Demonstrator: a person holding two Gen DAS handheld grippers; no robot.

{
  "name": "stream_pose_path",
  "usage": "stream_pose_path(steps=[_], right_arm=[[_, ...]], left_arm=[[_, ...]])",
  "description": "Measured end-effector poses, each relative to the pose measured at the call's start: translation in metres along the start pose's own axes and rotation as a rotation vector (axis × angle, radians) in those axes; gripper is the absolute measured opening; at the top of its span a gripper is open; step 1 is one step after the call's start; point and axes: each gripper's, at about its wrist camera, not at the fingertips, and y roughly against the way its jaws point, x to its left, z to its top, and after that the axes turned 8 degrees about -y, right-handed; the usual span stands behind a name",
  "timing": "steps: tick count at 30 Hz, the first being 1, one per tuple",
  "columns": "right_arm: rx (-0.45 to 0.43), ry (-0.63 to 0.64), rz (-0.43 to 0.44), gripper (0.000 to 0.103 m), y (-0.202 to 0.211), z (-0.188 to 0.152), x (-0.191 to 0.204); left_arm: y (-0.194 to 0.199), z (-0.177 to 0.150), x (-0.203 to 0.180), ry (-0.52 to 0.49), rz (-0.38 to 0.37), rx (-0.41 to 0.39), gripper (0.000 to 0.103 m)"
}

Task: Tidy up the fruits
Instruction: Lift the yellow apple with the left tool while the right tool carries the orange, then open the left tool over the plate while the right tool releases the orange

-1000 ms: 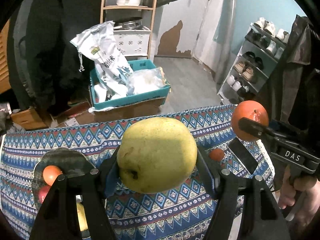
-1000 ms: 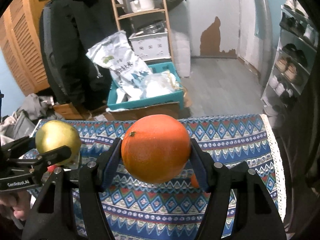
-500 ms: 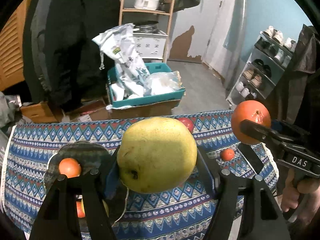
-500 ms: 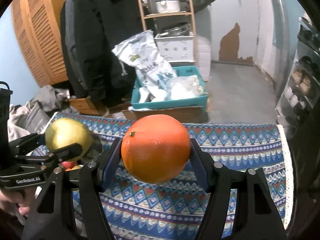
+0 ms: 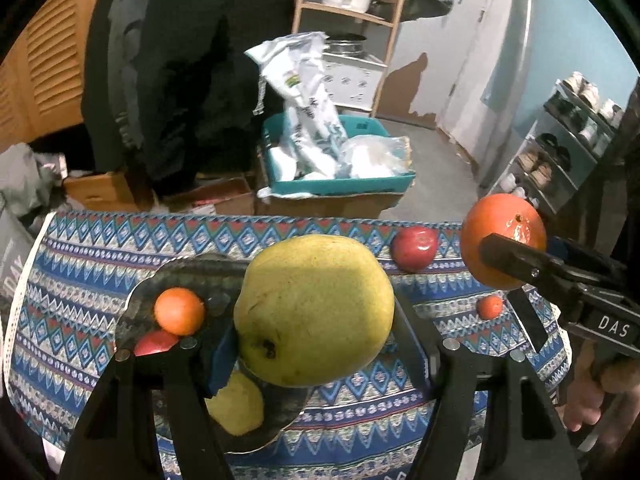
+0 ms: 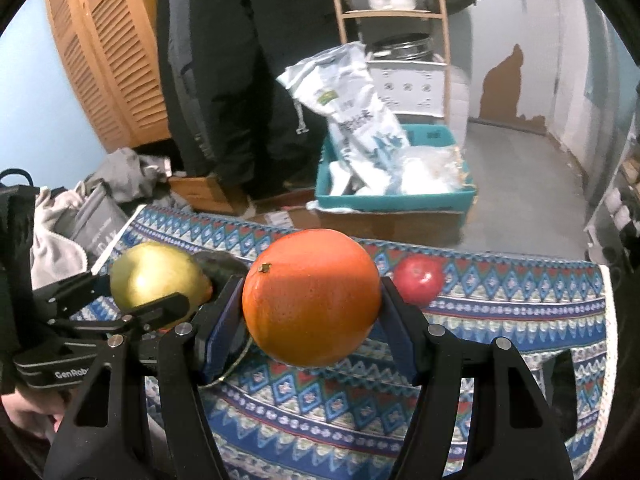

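Note:
My left gripper [image 5: 316,320] is shut on a large yellow-green pear [image 5: 316,308], held above the near edge of a dark plate [image 5: 192,276]. On that plate lie a small orange [image 5: 179,311], a red fruit [image 5: 154,343] and a yellow fruit [image 5: 236,404]. My right gripper [image 6: 312,316] is shut on a big orange [image 6: 312,296], held above the patterned tablecloth [image 6: 500,312]. A red apple [image 5: 414,248] and a small orange fruit [image 5: 490,307] lie on the cloth to the right. In the right wrist view the pear [image 6: 156,276] and the red apple [image 6: 420,282] also show.
The tablecloth's far edge drops to the floor, where a teal crate [image 5: 340,176] with white bags sits on cardboard. A dark coat [image 6: 240,60] hangs behind, beside a wooden shelf [image 5: 348,8] with pots. A shoe rack [image 5: 568,136] stands at the right. A dark flat object [image 5: 528,322] lies by the small orange fruit.
Both grippers have swung sideways with their fruit still held, so the plate and table slid right in view. The red apple has come into sight. The plate now lies right under the pear.

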Motion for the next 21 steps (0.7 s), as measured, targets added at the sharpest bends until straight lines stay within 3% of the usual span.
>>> stream_pose_path(steps=[21], right_arm=[[0.13, 0.054, 0.087, 0.066, -0.08, -0.002, 0.069]], left_arm=[[-0.037, -0.044, 0.084, 0.159, 0.04, 0.113, 0.071]])
